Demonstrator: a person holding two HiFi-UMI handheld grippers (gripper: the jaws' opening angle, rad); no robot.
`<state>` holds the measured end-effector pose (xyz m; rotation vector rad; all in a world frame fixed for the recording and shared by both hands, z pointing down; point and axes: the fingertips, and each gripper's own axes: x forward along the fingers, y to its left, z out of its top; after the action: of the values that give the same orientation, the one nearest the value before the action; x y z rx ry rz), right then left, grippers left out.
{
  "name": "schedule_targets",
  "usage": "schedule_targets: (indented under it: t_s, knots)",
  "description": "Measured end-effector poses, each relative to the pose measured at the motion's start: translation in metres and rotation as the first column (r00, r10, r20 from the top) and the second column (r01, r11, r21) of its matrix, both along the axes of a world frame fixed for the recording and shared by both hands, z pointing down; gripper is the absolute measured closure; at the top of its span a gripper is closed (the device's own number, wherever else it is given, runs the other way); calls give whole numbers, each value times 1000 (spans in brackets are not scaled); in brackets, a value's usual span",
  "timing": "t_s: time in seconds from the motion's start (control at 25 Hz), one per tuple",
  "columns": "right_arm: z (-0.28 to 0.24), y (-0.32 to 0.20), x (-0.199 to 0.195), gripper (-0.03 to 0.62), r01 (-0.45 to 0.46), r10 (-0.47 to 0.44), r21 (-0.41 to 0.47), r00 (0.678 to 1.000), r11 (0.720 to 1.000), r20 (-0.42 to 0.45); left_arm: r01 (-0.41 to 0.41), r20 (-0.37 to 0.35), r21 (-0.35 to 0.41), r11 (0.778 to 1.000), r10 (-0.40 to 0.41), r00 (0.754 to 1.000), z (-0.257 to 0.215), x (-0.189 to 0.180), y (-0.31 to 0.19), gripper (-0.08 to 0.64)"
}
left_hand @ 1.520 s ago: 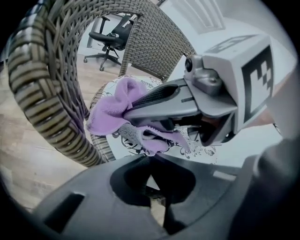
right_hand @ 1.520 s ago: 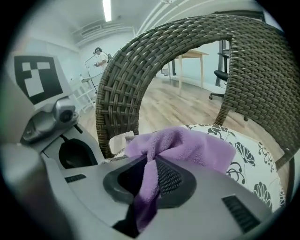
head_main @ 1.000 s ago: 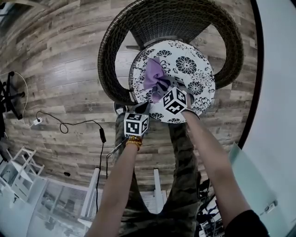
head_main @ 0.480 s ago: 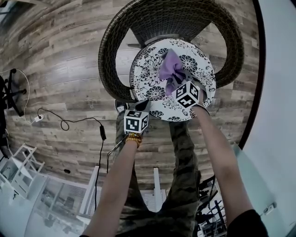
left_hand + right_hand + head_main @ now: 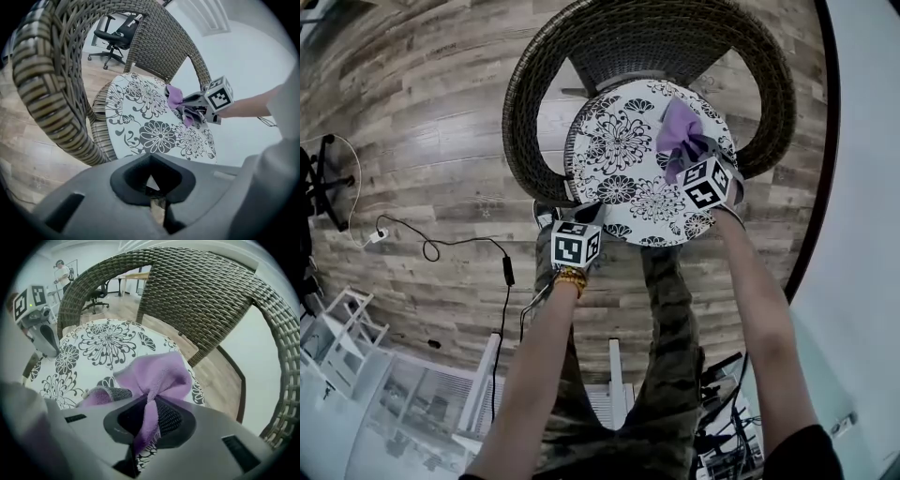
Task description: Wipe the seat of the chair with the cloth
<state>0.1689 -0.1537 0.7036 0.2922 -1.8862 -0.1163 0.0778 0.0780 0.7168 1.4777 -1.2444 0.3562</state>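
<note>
Now, cloth point(image 5: 157, 373): purple and bunched, pinched at one fold so its loose bulk fans out ahead and lies on the far right part of the seat, near the backrest.
right gripper point(image 5: 146, 423): clenched on the cloth and tilted steeply down, probably so the fabric presses onto the cushion rather than dangling.
seat point(image 5: 619, 141): round cushion, white with dark flowers. Most of it shows bare to the left of the cloth. How much has been wiped cannot be told.
left gripper point(image 5: 157, 187): jaws closed on nothing, at the seat's front left edge and well apart from the cloth, likely to stay out of the wiping path. Whether it touches the cushion is unclear.
wicker frame point(image 5: 525, 103): arms and back ring the seat, so the sweep has little room left on the right.
floor point(image 5: 412, 141): wood planks with a black cable point(image 5: 441, 253) trailing across.
</note>
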Motion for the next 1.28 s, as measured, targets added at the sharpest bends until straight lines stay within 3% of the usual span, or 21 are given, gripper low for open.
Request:
schedule_targets:
  t_s: [0.16,0.28,0.4,0.48,0.6,0.72,0.8,0.96,1.08,1.28]
  knots:
    - [-4,-22,19,543,-7,9,43,999,999,-53,1,4,8,1000,-1,1000,-1,0,-1,545]
    - [-9,-43,35,543,-106,112,81,991,991,-71,1,5,14,1000,-1,1000,0,1,-1,545]
    - [-28,-55,31,543,-210,209,79,978,974,25,-7,10,21,1000,6,1000,0,1,1,545]
    - [-48,-50,13,544,-192,181,79,976,978,121,-8,10,27,1000,8,1000,-1,2,1,545]
    - [-71,-20,-27,545,-47,24,96,975,994,220,-2,9,26,1000,2,1000,-1,2,0,545]
    - [-78,37,-73,545,172,-189,85,940,981,285,-1,2,21,1000,1,1000,-1,2,1,545]
    - [-76,82,-101,545,317,-316,52,892,947,322,-1,-2,18,1000,1,1000,-1,2,0,545]
    - [-54,161,-137,545,535,-491,-49,804,843,336,0,-4,14,1000,0,1000,-1,2,0,545]
    - [-32,191,-148,545,611,-557,-108,770,785,312,0,-2,19,1000,0,1000,-2,2,0,545]
    - [-7,194,-157,543,656,-610,-134,745,743,268,0,2,32,999,0,1000,-2,2,-1,545]
